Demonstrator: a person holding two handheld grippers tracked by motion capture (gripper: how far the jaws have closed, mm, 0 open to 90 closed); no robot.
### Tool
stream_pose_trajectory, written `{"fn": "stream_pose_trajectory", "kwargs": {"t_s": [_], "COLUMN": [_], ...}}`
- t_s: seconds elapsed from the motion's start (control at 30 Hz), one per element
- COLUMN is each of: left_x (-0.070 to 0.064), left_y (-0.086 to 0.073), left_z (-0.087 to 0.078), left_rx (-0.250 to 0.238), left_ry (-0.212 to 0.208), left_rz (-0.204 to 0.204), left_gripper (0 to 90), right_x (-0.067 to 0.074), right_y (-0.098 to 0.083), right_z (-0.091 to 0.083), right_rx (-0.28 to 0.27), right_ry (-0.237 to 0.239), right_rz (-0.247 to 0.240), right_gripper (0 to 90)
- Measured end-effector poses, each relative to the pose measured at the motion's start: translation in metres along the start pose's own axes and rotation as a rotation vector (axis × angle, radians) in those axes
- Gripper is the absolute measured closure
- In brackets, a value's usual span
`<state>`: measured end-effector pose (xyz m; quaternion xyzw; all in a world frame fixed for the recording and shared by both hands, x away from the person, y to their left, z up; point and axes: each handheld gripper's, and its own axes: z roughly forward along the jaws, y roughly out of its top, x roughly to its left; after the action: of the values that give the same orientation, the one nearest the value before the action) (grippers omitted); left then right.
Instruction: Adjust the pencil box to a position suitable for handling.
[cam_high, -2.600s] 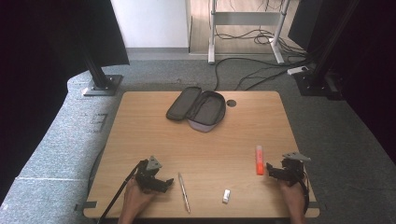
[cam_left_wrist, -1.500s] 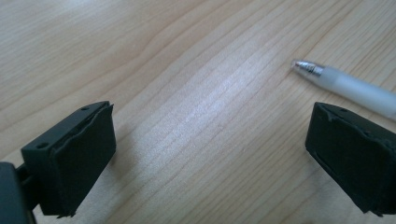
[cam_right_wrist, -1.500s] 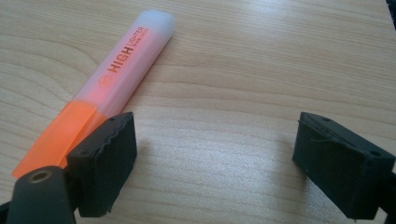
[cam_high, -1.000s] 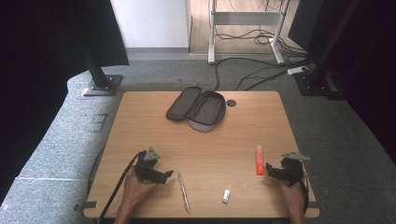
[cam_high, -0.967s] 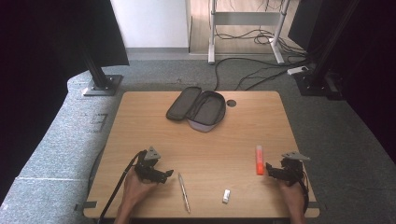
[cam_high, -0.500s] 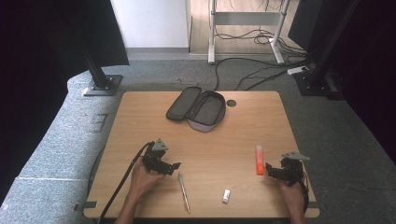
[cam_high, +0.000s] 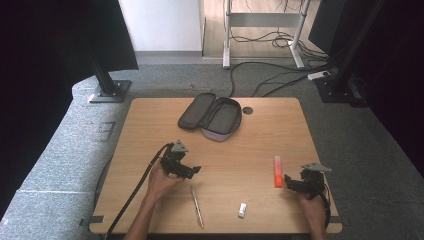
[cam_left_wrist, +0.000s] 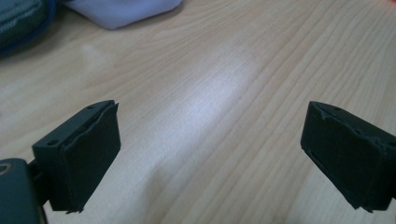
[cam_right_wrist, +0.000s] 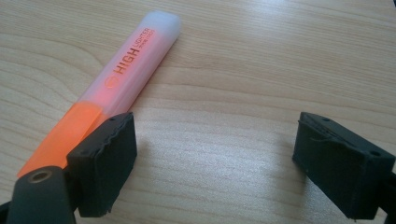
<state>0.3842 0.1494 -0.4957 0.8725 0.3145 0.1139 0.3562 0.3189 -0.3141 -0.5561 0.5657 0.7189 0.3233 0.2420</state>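
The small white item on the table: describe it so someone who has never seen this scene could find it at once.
On the wooden table, look along the near edge, between the two hands. The small white block lies there, right of the silver pen and nearer the person than the orange highlighter. It is the shortest of the loose items and the one white one; what it is cannot be told.

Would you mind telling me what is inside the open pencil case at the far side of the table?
The pencil case lies unzipped with its lid folded back. From the high view its dark interior looks empty, though anything small or dark in it cannot be made out.
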Motion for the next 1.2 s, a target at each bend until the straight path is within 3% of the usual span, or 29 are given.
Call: {"fn": "stream_pose_trajectory", "kwargs": {"t_s": [0.27, 0.33, 0.47, 0.57, 0.7, 0.8, 1.0, 1.2], "left_x": [-0.001, 0.002, 0.004, 0.008, 0.010, 0.014, 0.015, 0.012], "left_y": [0.021, 0.024, 0.031, 0.035, 0.041, 0.045, 0.056, 0.074], "left_z": [0.012, 0.014, 0.020, 0.023, 0.029, 0.032, 0.040, 0.052], "left_rx": [0.001, -0.011, -0.001, -0.021, -0.009, -0.024, -0.024, -0.019], "left_ry": [-0.019, -0.042, -0.032, -0.055, -0.038, -0.053, -0.055, -0.056], "left_rz": [0.031, 0.012, 0.022, -0.002, 0.016, -0.003, 0.010, 0.053], "left_gripper": [4.5, 4.8, 4.8, 5.0, 5.2, 5.4, 5.7, 5.8], "right_x": [0.000, 0.000, 0.000, 0.000, 0.000, 0.000, 0.000, 0.000], "right_y": [0.000, 0.000, 0.000, 0.000, 0.000, 0.000, 0.000, 0.000], "right_z": [0.000, 0.000, 0.000, 0.000, 0.000, 0.000, 0.000, 0.000], "right_rx": [0.000, 0.000, 0.000, -0.001, 0.000, -0.001, 0.000, 0.000], "right_ry": [0.001, 0.002, 0.005, 0.007, 0.008, 0.009, 0.009, 0.009], "right_rz": [0.000, -0.002, -0.006, -0.006, -0.008, -0.009, -0.009, -0.009], "right_gripper": [12.9, 12.9, 12.9, 12.9, 12.9, 12.9, 12.9, 12.9]}}
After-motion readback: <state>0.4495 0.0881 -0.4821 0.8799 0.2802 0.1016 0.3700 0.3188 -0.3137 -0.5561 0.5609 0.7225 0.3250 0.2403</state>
